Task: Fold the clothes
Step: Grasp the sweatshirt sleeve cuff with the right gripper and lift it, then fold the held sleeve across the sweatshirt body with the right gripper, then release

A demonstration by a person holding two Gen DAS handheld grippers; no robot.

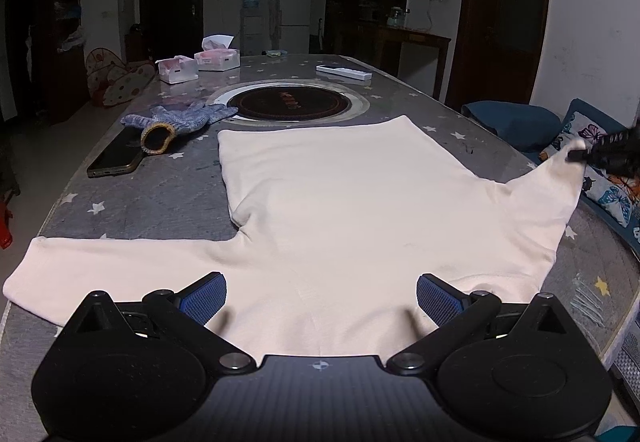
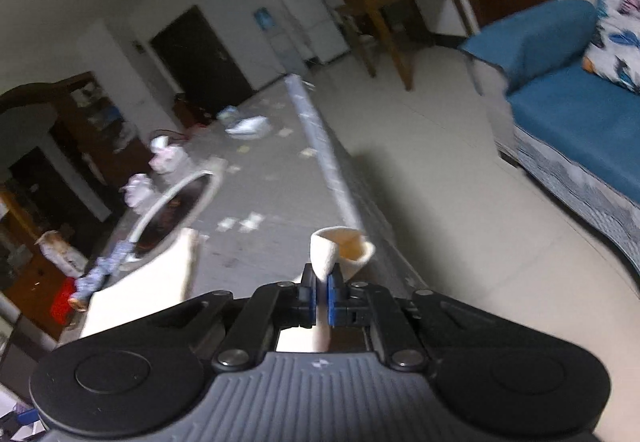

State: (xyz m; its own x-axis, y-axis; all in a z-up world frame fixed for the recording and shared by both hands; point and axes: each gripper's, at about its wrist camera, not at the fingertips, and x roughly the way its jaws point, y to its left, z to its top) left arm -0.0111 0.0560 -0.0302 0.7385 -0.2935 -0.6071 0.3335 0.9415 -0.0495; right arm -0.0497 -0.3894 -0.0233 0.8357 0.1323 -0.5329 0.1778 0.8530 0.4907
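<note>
while no brand or label reads clearly, the left wrist view shows reddish characters on the dark round hob (image 1: 289,103) set into the surface (image 1: 160,197), too small to read. tissue boxes (image 1: 218,57) at the far end carry pink print, also illegible. cream sweatshirt (image 1: 340,197) lies flat and spread on the surface, body running away from the camera, one sleeve stretched out to the left near edge. left hand-held gripper (image 1: 322,296) hovers just over the near part of the garment, its blue pads wide apart, nothing between them; whether it touches the cloth i cannot tell. at the right edge of the same view the right hand-held gripper (image 1: 576,155) pinches the end of the other sleeve, which is lifted off the surface and pulled up to the right. a knitted work glove (image 1: 180,121) and a dark phone (image 1: 118,155) sit left of the garment, well apart from it; a white remote (image 1: 344,71) lies past the hob.

right wrist view, blurred and tilted: right hand-held gripper (image 2: 320,294) is clamped on the sleeve cuff (image 2: 340,252), the cuff's open end sticking out past the pads. rest of the sweatshirt (image 2: 152,282) lies lower left on the surface. blue sofa (image 2: 568,97) with a patterned cushion sits right. no writing readable here.
</note>
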